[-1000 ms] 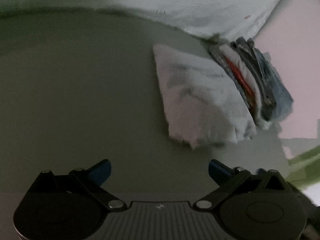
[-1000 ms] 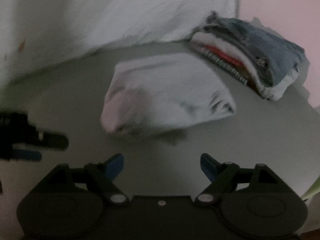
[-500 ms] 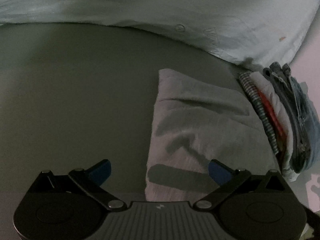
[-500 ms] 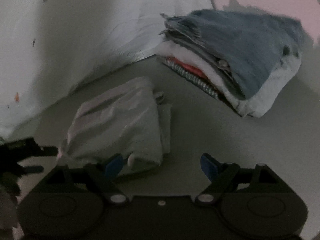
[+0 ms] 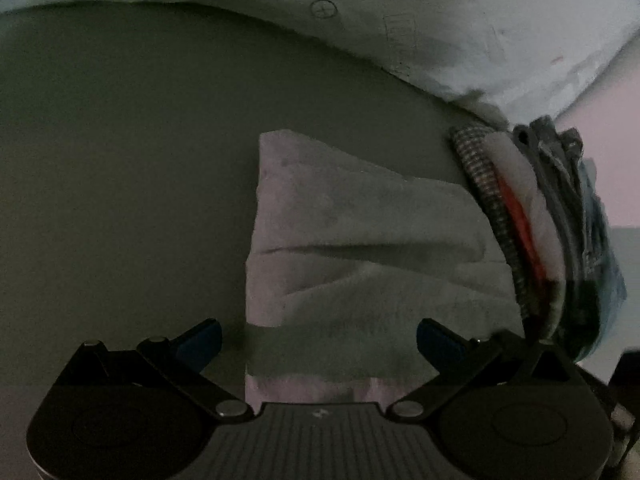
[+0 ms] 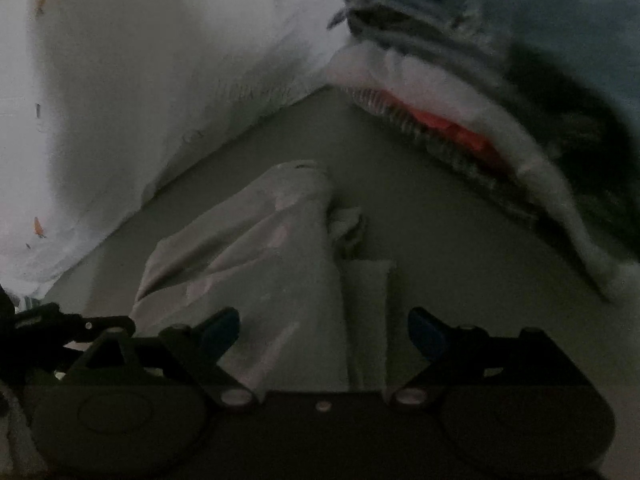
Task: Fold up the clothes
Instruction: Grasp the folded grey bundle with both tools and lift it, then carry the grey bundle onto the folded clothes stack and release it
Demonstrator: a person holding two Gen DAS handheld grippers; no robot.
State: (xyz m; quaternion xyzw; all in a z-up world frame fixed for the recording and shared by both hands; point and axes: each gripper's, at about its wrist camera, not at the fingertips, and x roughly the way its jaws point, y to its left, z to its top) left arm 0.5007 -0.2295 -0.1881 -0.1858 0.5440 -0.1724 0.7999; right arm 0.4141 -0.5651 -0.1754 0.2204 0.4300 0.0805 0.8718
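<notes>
Now both grippers are closing in on the folded pale garment [image 5: 360, 264], which a second ago was lying well ahead of them and is now filling the space between their fingers. Largest in view, the white bedding [image 5: 460, 32] is running across the twelve o'clock side of the grey surface [image 5: 120, 160], as it was before. At about two o'clock of the garment, the stack of folded clothes [image 5: 560, 232] is sitting apart from it by a strip of bare surface; in the right wrist view the stack [image 6: 500, 100] is looming much larger than a second ago. The garment [image 6: 256, 264] is lying flat and folded, its near edge reaching under both tools. The left gripper [image 5: 318, 338] is standing spread, nothing pinched, with the cloth's six o'clock edge between its blue fingertips [image 5: 200, 338]. The right gripper [image 6: 324, 330] is likewise spread and holding nothing, hovering over the garment's near end. Judging by this approach, the folding itself is looking finished, and the pair are probably lining up to take the bundle by its near edge and carry it onto the stack.
</notes>
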